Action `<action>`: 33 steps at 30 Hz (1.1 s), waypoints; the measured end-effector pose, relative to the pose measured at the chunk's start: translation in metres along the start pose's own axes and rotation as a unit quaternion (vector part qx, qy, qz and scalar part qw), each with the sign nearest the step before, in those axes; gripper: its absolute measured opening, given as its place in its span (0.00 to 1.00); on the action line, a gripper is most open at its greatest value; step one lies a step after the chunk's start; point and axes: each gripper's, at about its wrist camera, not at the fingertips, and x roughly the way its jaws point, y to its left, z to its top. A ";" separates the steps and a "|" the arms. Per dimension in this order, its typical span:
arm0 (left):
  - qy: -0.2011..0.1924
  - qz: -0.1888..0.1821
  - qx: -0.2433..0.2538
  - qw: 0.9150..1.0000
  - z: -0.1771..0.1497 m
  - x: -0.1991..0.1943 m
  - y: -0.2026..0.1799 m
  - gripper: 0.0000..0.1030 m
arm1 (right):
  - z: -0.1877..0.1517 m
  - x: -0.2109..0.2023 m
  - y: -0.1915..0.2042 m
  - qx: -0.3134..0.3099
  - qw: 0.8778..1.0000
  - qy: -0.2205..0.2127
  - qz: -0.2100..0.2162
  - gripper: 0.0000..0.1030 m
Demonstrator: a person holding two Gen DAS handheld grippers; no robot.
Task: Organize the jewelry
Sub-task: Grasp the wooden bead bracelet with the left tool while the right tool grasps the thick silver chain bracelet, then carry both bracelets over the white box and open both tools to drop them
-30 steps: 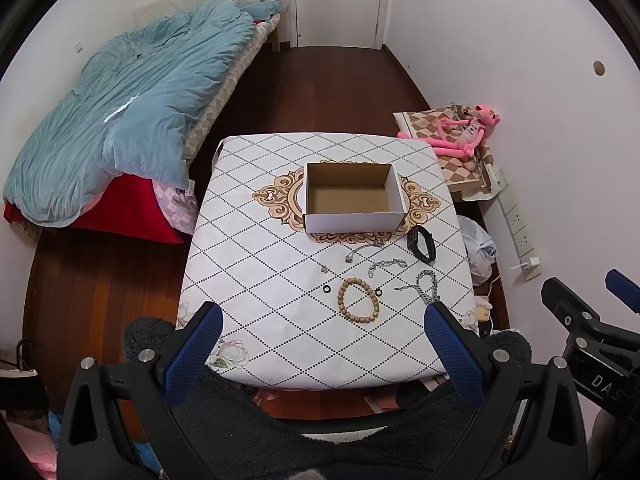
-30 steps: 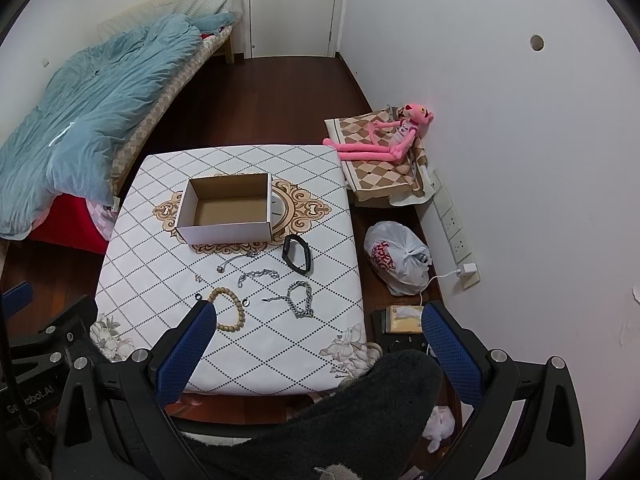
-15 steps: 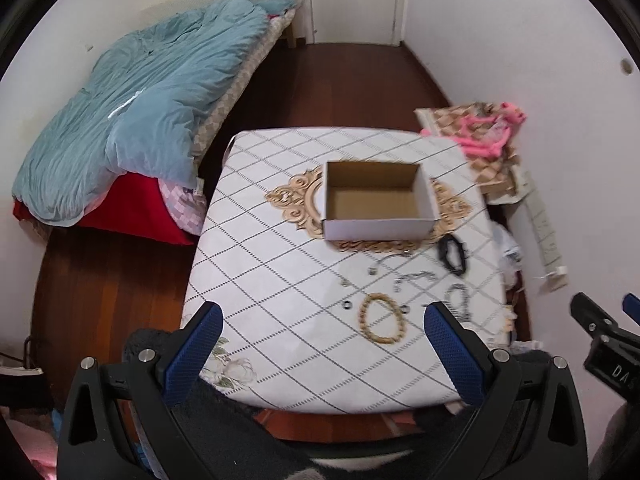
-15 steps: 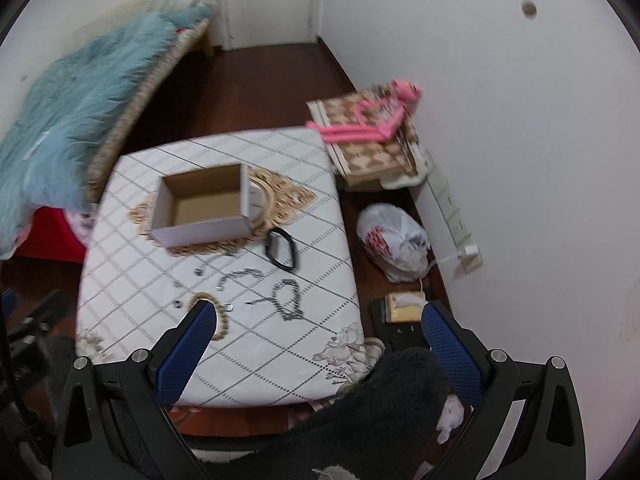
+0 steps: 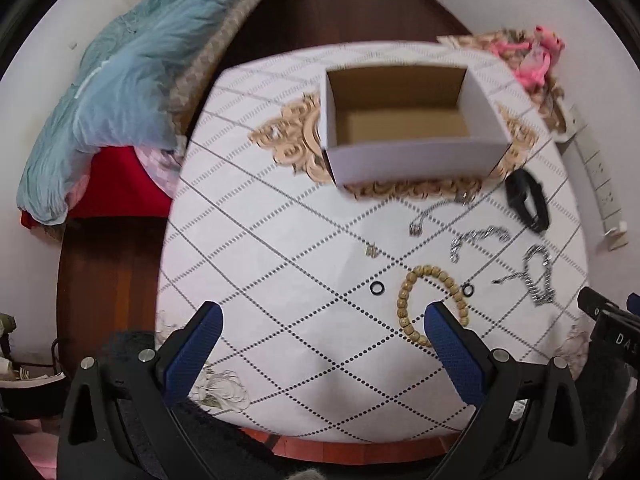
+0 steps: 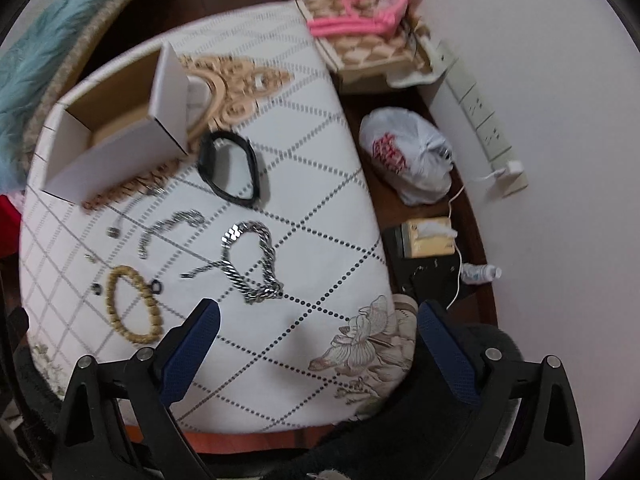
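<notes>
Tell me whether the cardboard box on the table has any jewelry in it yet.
Empty. The left wrist view shows the cardboard box open-topped with a bare brown floor; the beaded bracelet and black band lie outside on the table.

One open white cardboard box (image 5: 412, 152) stands at the far side of the counter (image 5: 260, 280). Near it lie one black band bracelet (image 6: 232, 170), one wooden bead bracelet (image 6: 134, 306), two small black rings (image 5: 377, 288) (image 5: 467, 290), one heavy silver curb-chain bracelet (image 6: 254, 264) and two thinner silver chains (image 6: 168, 226) (image 5: 438, 210). One tiny metal piece (image 5: 372, 250) lies to the left, too small to tell.
</notes>
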 end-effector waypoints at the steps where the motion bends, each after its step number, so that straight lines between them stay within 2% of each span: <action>1: 0.006 -0.001 0.002 1.000 0.000 0.006 -0.003 1.00 | 0.000 0.007 0.000 0.002 1.000 0.004 0.002 0.97; 9: 0.046 -0.009 0.012 0.999 0.003 0.049 -0.019 1.00 | 0.007 0.049 0.006 0.011 0.999 0.033 0.013 0.88; 17: 0.055 -0.043 0.015 0.997 0.007 0.065 -0.026 0.99 | 0.011 0.070 0.010 0.016 0.998 0.051 0.039 0.68; 19: 0.059 -0.055 0.016 0.997 0.006 0.069 -0.026 0.98 | 0.011 0.073 0.010 0.015 0.998 0.052 0.041 0.66; 24: 0.082 -0.084 0.026 0.993 0.002 0.083 -0.028 0.70 | 0.013 0.074 0.012 0.006 0.998 0.046 0.034 0.63; 26: 0.083 -0.097 0.034 0.991 0.001 0.087 -0.031 0.48 | 0.012 0.075 0.013 0.001 0.999 0.042 0.029 0.62; 28: 0.091 -0.110 0.042 0.989 -0.002 0.092 -0.034 0.31 | 0.011 0.073 0.014 -0.004 0.999 0.036 0.029 0.60; 29: 0.074 -0.113 0.048 0.990 -0.003 0.090 -0.035 0.23 | 0.010 0.072 0.014 -0.006 0.999 0.032 0.029 0.57; 30: 0.068 -0.115 0.052 0.990 -0.004 0.090 -0.035 0.21 | 0.009 0.071 0.015 -0.009 0.999 0.028 0.029 0.55; 31: 0.065 -0.115 0.055 0.990 -0.005 0.090 -0.035 0.20 | 0.009 0.069 0.016 -0.011 0.999 0.024 0.029 0.47; 32: 0.063 -0.116 0.055 0.990 -0.006 0.090 -0.034 0.11 | 0.007 0.067 0.017 -0.013 0.999 0.019 0.030 0.34; 33: 0.059 -0.121 0.053 0.989 -0.007 0.091 -0.032 0.06 | 0.006 0.064 0.019 -0.016 0.999 0.016 0.029 0.24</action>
